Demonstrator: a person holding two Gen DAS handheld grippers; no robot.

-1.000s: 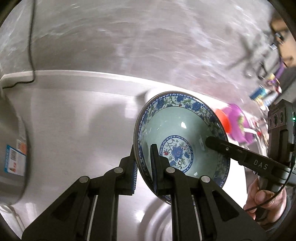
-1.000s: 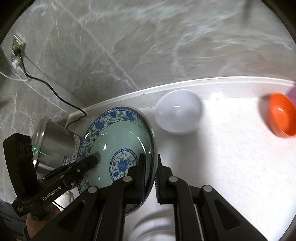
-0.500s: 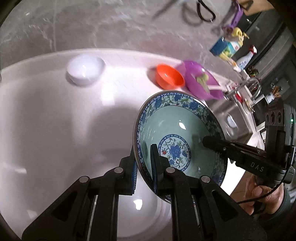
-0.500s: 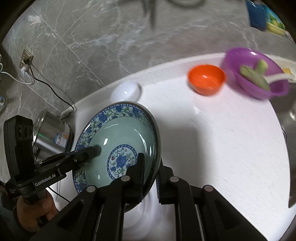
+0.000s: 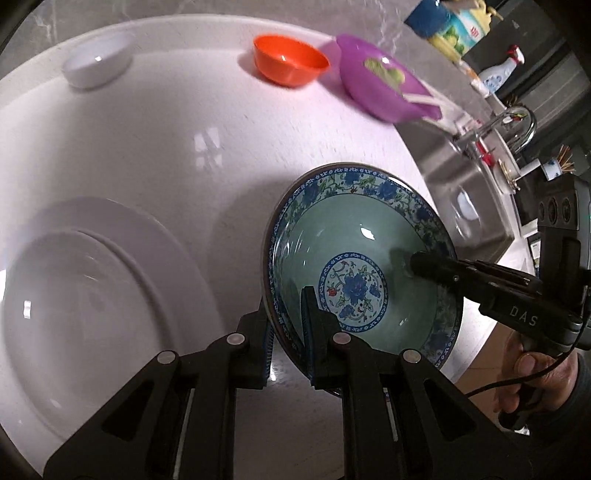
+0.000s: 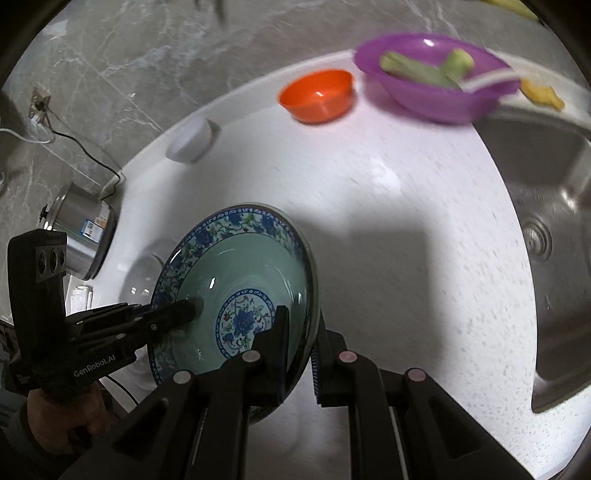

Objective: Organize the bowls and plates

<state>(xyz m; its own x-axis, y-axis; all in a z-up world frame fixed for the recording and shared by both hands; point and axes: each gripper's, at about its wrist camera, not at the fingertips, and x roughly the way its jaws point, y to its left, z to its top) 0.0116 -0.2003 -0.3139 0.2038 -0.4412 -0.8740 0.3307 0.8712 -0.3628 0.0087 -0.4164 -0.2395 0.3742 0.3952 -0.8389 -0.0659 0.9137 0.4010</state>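
Observation:
A green bowl with a blue flower border (image 5: 369, 258) is held in the air over the white counter, tilted. My left gripper (image 5: 287, 332) is shut on its left rim. My right gripper (image 6: 300, 343) is shut on the opposite rim of the same bowl (image 6: 229, 280). A large white plate (image 5: 85, 302) lies on the counter below left of the bowl. A small white bowl (image 5: 96, 65), an orange bowl (image 5: 290, 61) and a purple bowl (image 5: 384, 92) holding green vegetables stand along the back edge.
A steel sink (image 6: 554, 229) with a tap (image 5: 517, 122) lies to the right. A steel pot (image 6: 83, 236) with a cord stands at the left. Bottles (image 5: 454, 26) stand by the grey marble wall (image 6: 147, 55).
Both grippers have carried the bowl to the right and tipped down toward the counter. The white plate has come into the left wrist view, and the sink into the right wrist view.

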